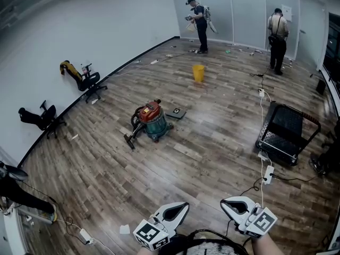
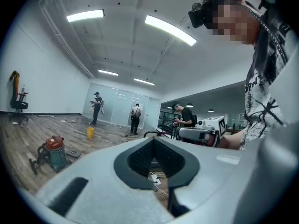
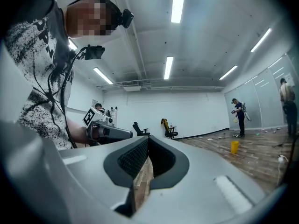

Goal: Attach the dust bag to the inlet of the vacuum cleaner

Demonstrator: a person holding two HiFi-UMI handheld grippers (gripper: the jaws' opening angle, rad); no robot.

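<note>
Vacuum cleaner (image 1: pixel 151 120) seen on the floor (image 1: pixel 212 147), well apart from left tool (image 1: pixel 179 209) and right tool (image 1: pixel 229 203), both held low with jaws shut on nothing. Dust bag found in no view; inlet not made out. Task judged unstarted: fetching, approach and fitting all left. Yellow bucket (image 1: pixel 198 72), cart (image 1: pixel 284 134), chairs (image 1: pixel 87 81) and power strip (image 1: pixel 268 174) noted aside, none blocking the way.

the right gripper (image 3: pixel 148 139) has its jaws together, with nothing between them. to the left of them the left gripper (image 3: pixel 126 134) is seen. far behind, a black office chair (image 3: pixel 139 129), a yellow bucket (image 3: pixel 234 147) and a person (image 3: pixel 239 117) stand on the wooden floor (image 3: pixel 261 153).
</note>
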